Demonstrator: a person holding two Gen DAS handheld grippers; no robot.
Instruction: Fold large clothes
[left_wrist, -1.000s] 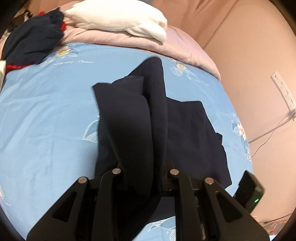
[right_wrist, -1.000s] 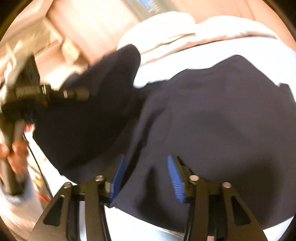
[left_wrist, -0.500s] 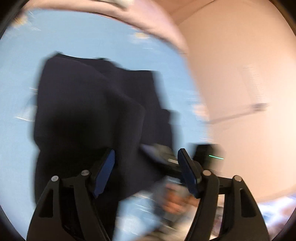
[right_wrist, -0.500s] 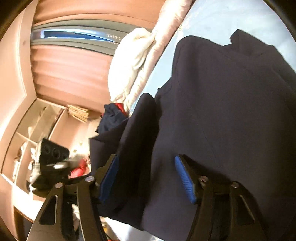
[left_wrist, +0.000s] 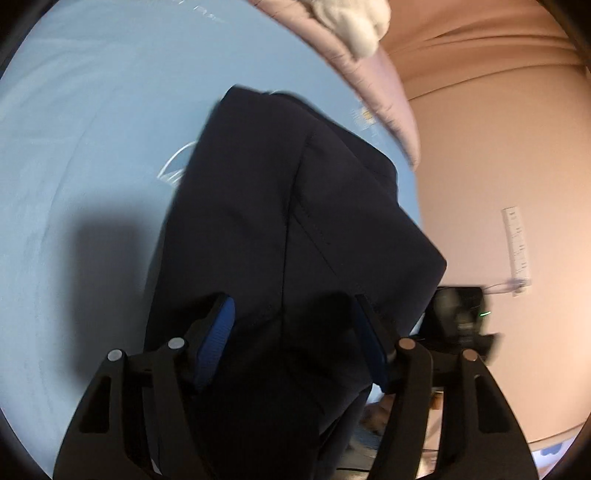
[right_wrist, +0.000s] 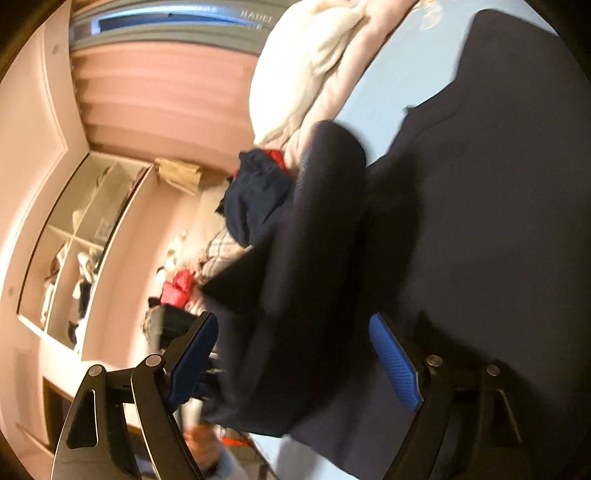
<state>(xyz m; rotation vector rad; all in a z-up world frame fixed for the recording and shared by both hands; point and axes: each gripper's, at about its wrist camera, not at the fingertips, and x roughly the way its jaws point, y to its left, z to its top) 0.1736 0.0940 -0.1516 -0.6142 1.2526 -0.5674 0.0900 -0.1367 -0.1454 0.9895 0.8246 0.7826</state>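
My left gripper (left_wrist: 291, 339) and right gripper (right_wrist: 295, 363) both sit with jaws spread wide, gripping nothing. Dark navy garment (left_wrist: 295, 221) lies folded on the blue bedsheet (left_wrist: 92, 147), under both grippers.

right gripper (right_wrist: 295, 354) | jaws apart | over dark garment (right_wrist: 480, 221) | blue sheet (right_wrist: 376, 92)

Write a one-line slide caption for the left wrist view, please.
Open left gripper above a dark garment lying on a blue sheet.
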